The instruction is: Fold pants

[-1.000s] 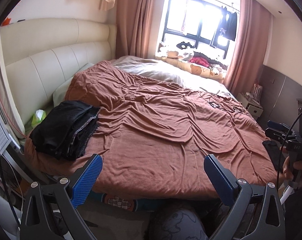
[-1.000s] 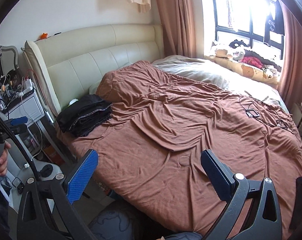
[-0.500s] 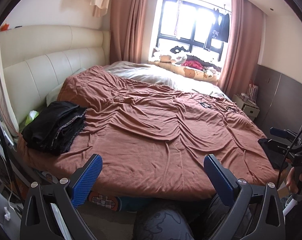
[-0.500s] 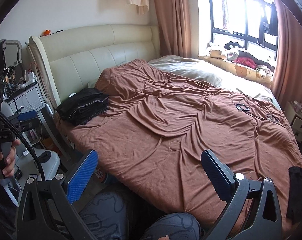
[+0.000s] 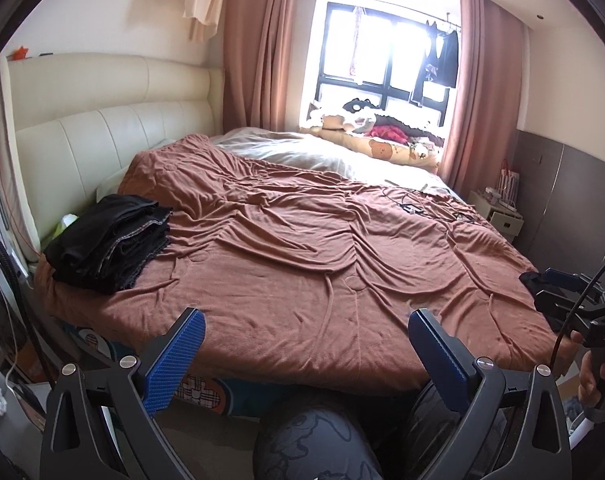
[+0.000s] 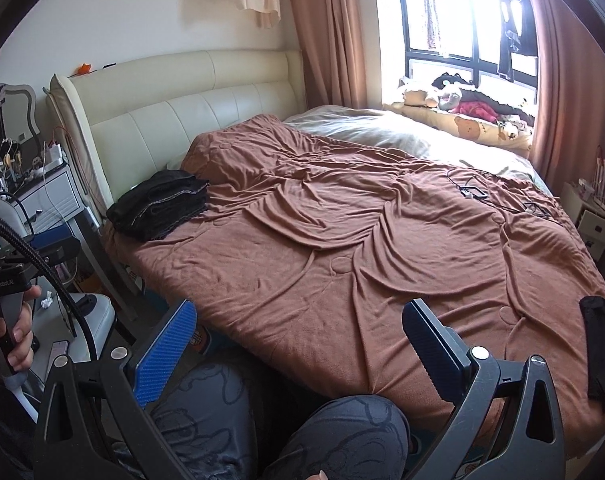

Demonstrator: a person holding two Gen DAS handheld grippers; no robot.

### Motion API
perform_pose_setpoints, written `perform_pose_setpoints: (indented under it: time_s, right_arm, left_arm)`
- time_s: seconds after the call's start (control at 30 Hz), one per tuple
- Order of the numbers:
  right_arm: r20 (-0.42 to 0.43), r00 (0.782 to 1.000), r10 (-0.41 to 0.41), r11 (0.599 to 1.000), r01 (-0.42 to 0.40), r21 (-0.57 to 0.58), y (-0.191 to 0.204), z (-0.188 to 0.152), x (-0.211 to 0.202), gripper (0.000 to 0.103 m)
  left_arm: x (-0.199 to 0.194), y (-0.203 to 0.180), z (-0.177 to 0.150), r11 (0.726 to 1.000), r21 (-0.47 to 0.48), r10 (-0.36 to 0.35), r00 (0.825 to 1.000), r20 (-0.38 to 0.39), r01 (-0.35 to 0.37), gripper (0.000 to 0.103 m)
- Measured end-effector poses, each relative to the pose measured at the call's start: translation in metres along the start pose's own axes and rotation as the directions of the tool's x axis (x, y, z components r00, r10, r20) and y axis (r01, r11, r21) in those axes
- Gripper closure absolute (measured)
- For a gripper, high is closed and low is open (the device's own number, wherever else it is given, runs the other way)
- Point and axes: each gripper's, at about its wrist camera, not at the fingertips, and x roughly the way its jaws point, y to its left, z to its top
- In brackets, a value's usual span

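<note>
Both grippers, left gripper [image 5: 305, 332] and right gripper [image 6: 298, 322], are spread wide and grasp nothing. One stack of folded black pants [image 5: 110, 240] (pale stitching along the edges) lies on the brown blanket [image 5: 302, 272] near the headboard [image 5: 114, 136].

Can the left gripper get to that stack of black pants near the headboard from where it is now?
Probably yes. The left gripper is open and empty, and only bare brown blanket lies between it and the black pants, though it must move forward and left.
</note>
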Motion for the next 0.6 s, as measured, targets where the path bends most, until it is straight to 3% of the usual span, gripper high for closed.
perform_pose_setpoints:
  time_s: [0.17,0.47,0.6]
  right_arm:
    - [0.034,0.999,0.018,1.0,-0.019,0.005,0.004,-0.02,-0.009,0.0]
    - [0.066,0.998,0.018,0.999,-0.02,0.03,0.003,-0.055,-0.013,0.0]
    - [0.079,0.997,-0.003,1.0,0.001,0.03,0.003,-0.067,-0.018,0.0]
  left_arm:
    - [0.0,-0.004,-0.016,0.999,0.012,0.049,0.998,0.028,-0.049,0.001]
    - [-0.008,0.005,-0.045,0.997,-0.054,0.063,0.996,0.07,-0.06,0.001]
    - [-0.01,0.003,-0.052,0.997,-0.033,0.079,0.994,0.078,-0.076,0.001]
